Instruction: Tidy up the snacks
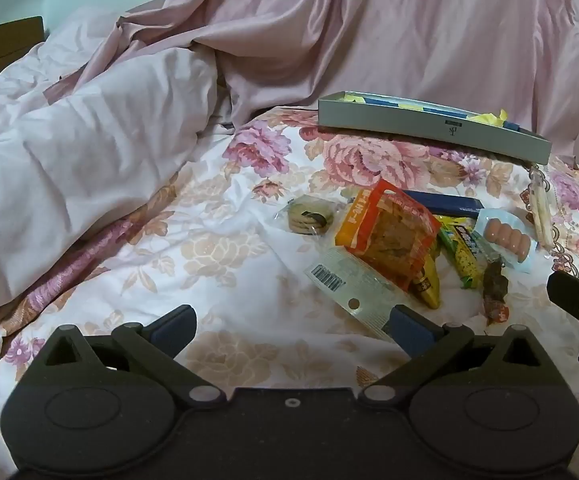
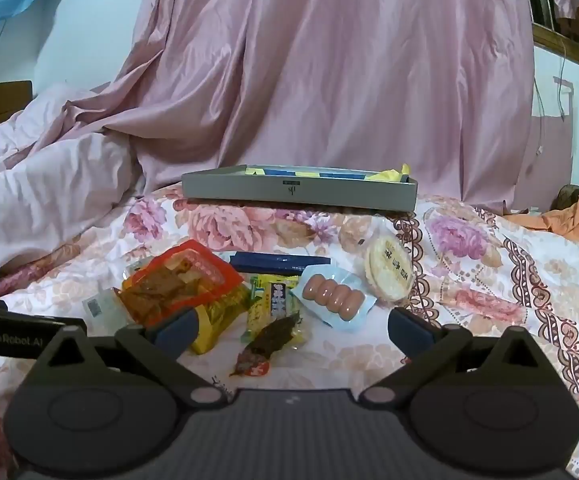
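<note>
The snacks lie in a little heap on the flowery bed cover (image 2: 469, 320), close in front of both tongs. The left tongs (image 1: 293, 322) are wide open and hold nothing. The right tongs (image 2: 291, 326) are wide open too, with nothing in them. I think they are open like this so they can slip around a packet.

In the heap I see an orange bag (image 2: 177, 284) lying on top of a yellow packet (image 2: 219, 316). Next to it is a pack of little sausages (image 2: 335, 296), then a round rice cracker (image 2: 389, 272). A dark snack strip (image 2: 271, 340) lies nearest the right tongs. A long blue bar (image 2: 279, 262) sits behind the heap.

Farther back is a flat grey box (image 2: 297, 192). It has yellow and blue things inside, so I guess the snacks go in there.

I cannot see much inside the box, because its wall hides it. A cookie pack (image 1: 309, 214) shows only from the left side. The words on the packets are too small to read.
</note>
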